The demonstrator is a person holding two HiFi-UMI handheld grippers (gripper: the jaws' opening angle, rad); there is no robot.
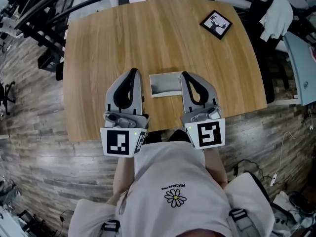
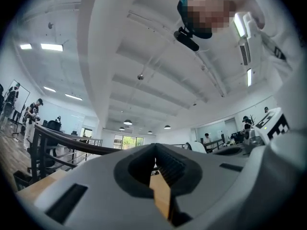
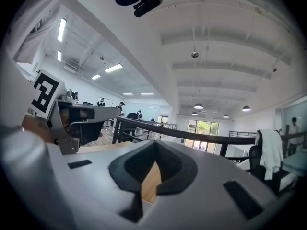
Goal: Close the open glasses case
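head view | glasses case (image 1: 165, 84) | R end hid behind R tongs (image 1: 185, 76)
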